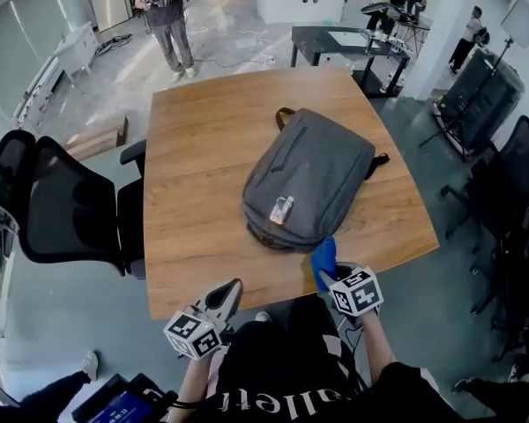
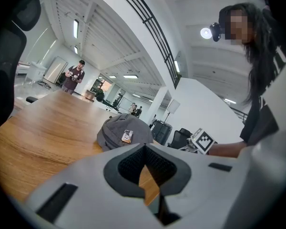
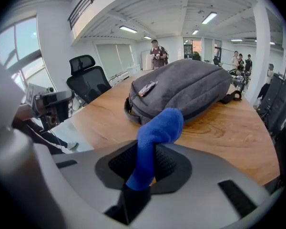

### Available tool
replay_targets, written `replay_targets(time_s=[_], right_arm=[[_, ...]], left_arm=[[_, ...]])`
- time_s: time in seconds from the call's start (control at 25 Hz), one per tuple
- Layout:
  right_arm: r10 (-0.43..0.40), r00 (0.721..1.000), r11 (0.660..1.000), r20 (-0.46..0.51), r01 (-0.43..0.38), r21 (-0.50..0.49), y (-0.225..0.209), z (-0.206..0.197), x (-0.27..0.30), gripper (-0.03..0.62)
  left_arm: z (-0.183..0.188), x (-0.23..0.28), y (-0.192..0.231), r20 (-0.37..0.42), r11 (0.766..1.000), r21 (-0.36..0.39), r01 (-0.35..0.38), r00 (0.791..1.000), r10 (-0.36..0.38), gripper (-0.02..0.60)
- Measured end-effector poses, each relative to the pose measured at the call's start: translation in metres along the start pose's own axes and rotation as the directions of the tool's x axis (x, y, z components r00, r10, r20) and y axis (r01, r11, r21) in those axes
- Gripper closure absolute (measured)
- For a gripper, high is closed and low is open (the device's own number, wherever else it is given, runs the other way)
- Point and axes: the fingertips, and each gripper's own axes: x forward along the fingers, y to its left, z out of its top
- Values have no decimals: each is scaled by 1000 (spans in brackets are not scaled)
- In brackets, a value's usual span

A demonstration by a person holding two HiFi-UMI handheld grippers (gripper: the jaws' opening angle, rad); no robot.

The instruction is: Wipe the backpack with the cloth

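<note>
We have the backpack (image 1: pixel 313 176) lying flat on its back on the wooden table (image 1: pixel 203 166), its broad grey front panel turned up. We judge that suits wiping, since the largest surface is exposed and the bag cannot tip. Our right gripper (image 1: pixel 328 276) sits just short of the backpack's near end, with its jaws clamped on the blue cloth (image 1: pixel 323 256). In the right gripper view the cloth (image 3: pixel 155 132) stands up out of the pinch as a rolled bulge and leans toward the backpack (image 3: pixel 186 87). That leaves soft fabric, not hard plastic, to meet the bag first. No contact with the backpack shows, so we judge the wipe has not begun. Our left gripper (image 1: pixel 229 291) waits to the near left of the backpack, well apart from it, jaws together on nothing. Its own view shows only bare wood through the gap below the pads. It seems parked out of the way, free to steady the bag if it slides. As for writing, a small pale tag with an orange edge (image 1: pixel 282 209) lies on the backpack's front toward its near end, its print too small to read. The marker cube (image 1: pixel 356 293) on the right gripper carries only black-and-white squares. White lettering on our black shirt (image 1: pixel 264 401) reads partly as "allet", the rest lost in folds.
</note>
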Motion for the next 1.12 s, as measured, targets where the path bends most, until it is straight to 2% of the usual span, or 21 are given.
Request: replay_targets(time_s=[0.52, 0.84, 1.12], right_arm=[[117, 993, 984, -7, -116, -138, 51, 64, 40, 516], [207, 978, 952, -22, -207, -226, 90, 99, 66, 516], [243, 969, 927, -49, -246, -282, 106, 122, 87, 516]], left_arm=[[9, -10, 14, 42, 998, -19, -53, 998, 54, 583], [13, -18, 23, 53, 995, -23, -95, 994, 96, 583], [17, -29, 35, 67, 988, -33, -149, 986, 151, 583]])
